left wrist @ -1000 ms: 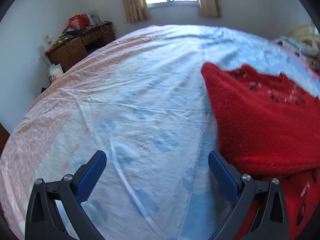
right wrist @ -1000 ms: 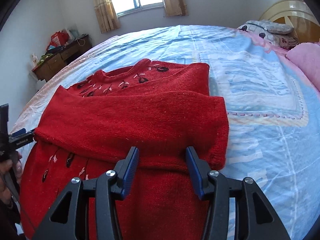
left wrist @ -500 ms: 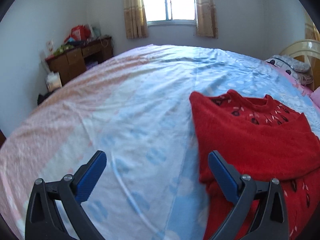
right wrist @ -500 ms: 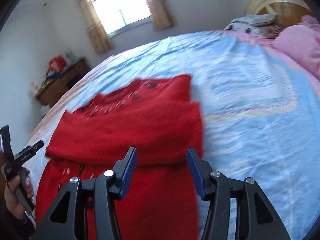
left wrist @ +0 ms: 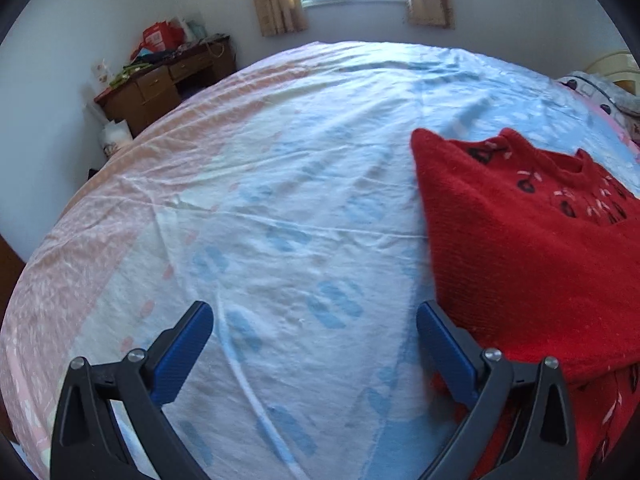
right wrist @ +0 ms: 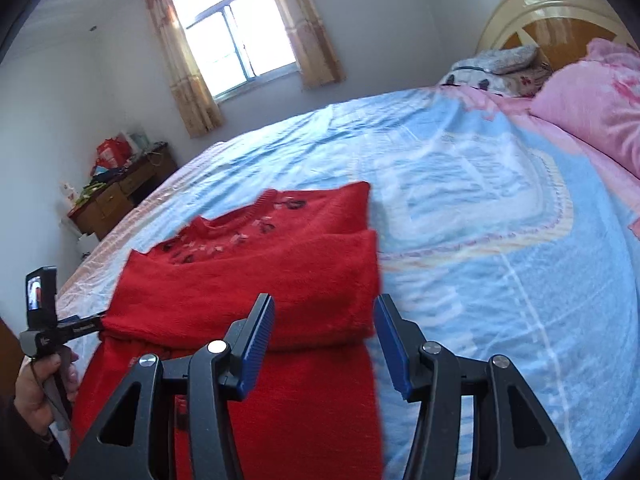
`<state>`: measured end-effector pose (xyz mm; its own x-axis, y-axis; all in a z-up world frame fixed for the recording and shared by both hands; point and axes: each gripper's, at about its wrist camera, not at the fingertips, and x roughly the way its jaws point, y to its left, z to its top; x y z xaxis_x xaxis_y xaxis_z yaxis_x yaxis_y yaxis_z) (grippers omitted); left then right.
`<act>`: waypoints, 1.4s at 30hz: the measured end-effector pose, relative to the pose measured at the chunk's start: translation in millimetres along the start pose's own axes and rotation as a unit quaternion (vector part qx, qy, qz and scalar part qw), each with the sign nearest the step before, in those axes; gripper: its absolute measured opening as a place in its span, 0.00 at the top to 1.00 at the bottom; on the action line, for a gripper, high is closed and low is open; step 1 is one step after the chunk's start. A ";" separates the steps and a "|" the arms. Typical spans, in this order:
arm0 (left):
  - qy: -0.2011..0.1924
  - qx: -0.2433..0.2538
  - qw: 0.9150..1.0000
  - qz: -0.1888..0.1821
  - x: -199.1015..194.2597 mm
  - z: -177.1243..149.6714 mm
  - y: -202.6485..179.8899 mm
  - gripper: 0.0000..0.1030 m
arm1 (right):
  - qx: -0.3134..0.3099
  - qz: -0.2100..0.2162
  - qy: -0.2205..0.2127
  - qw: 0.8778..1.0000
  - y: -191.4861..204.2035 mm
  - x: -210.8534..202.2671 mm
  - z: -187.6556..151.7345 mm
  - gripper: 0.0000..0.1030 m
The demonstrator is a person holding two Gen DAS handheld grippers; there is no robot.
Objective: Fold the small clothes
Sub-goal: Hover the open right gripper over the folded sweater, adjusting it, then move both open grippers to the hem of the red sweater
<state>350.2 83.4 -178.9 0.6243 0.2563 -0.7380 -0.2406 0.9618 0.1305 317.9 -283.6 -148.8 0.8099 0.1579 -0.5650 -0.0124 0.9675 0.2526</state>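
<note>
A red knit sweater [right wrist: 260, 292] with dark and pink embroidery lies on the bed, its sleeves folded across the body. It also shows at the right of the left wrist view [left wrist: 528, 256]. My left gripper [left wrist: 314, 344] is open and empty over bare sheet, its right finger next to the sweater's left edge. It also shows at the left of the right wrist view [right wrist: 80, 324], held in a hand. My right gripper [right wrist: 324, 344] is open and empty, above the sweater's lower right part.
The bed [left wrist: 280, 200] has a blue and pink patterned sheet. Pink pillows [right wrist: 592, 116] and a headboard [right wrist: 560, 12] are at the far right. A wooden desk [left wrist: 164, 80] with clutter stands by the left wall, under a curtained window [right wrist: 240, 40].
My right gripper has opened wider, lifted and drawn back from the sweater. My left gripper rose away from the sweater's edge, then came back down beside it, staying open.
</note>
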 end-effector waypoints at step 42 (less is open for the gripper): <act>-0.062 0.081 0.987 -0.126 -140.7 -113.1 4.4 0.00 | -0.069 -0.020 0.127 0.989 36.9 -60.1 -95.1 0.41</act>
<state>177.3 40.7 -149.3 0.7380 0.0066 -0.6748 0.0503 0.9966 0.0647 213.0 -238.6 -180.2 0.6377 0.1460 -0.7563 -0.0771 0.9890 0.1259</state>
